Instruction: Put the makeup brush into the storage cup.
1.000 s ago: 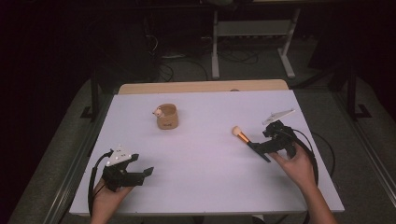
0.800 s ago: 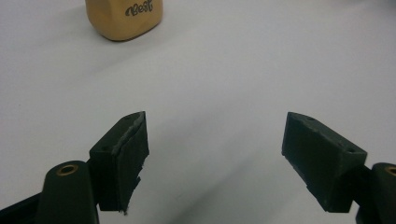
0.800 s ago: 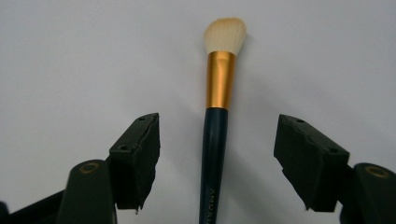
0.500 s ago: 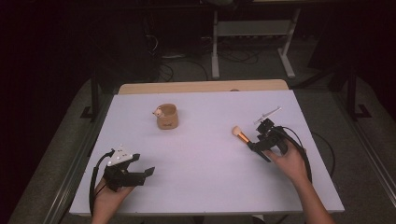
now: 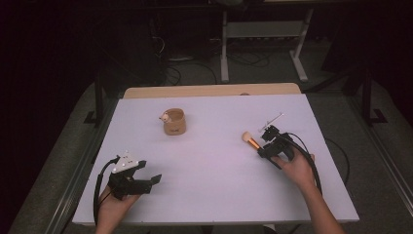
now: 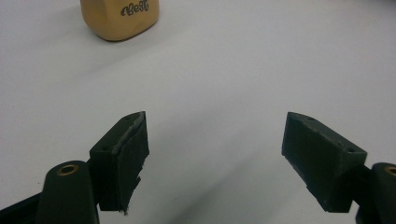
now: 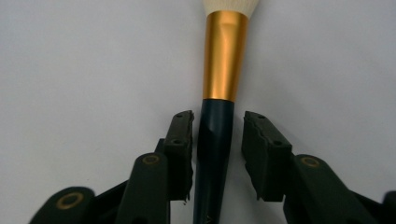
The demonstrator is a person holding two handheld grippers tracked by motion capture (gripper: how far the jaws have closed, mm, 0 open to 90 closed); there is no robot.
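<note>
While jaws close, brush [image 7: 219, 116] between right gripper [image 7: 215, 135] pads, unclamped

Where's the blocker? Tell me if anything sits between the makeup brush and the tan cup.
Nothing visible does. The makeup brush lies between the right gripper's closing jaws, and bare white table runs from it to the tan cup. The left gripper rests far off near the front edge.

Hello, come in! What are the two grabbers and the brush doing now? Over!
Right gripper closing around brush handle, small gaps showing. Left gripper open, idle. Cup far off, nothing blocking.
</note>
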